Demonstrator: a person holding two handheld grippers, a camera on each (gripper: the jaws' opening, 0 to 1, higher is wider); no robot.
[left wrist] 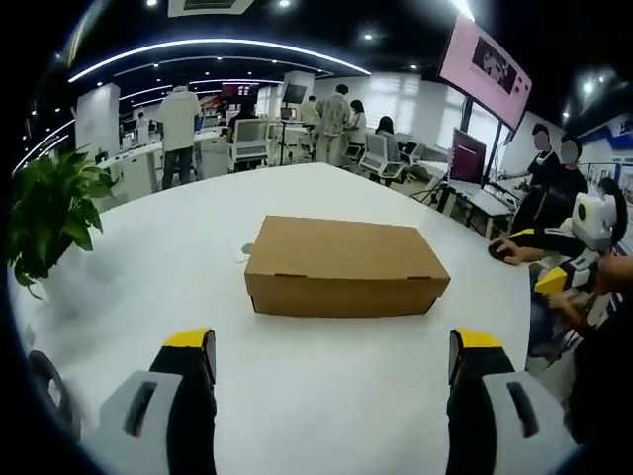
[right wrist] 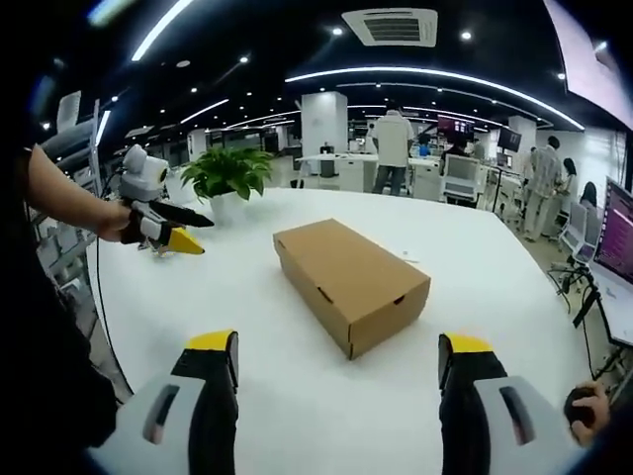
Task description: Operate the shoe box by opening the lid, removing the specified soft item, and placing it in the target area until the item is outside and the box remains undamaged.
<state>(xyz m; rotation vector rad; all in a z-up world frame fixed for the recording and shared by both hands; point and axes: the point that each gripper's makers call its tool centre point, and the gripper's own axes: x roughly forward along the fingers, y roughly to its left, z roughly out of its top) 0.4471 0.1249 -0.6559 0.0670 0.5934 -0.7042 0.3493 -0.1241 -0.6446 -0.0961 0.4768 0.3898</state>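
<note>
A closed brown cardboard shoe box [left wrist: 341, 265] lies on the white table [left wrist: 326, 416], its lid down with small tabs along the front edge. My left gripper [left wrist: 333, 358] hovers open a short way in front of it, nothing between its yellow-tipped fingers [left wrist: 188, 341]. From the other side the same box [right wrist: 351, 282] is seen corner-on. My right gripper [right wrist: 338, 361] is open too and stands clear of the box. A hand holds the left gripper [right wrist: 163, 228] at the table's left edge. The right gripper [left wrist: 584, 233] appears at the far right.
A potted green plant [left wrist: 49, 213] stands on the table near its edge, also in the right gripper view [right wrist: 229, 173]. Bare white table top [right wrist: 326, 416] surrounds the box. Desks, monitors [left wrist: 467, 156] and several people are beyond the table.
</note>
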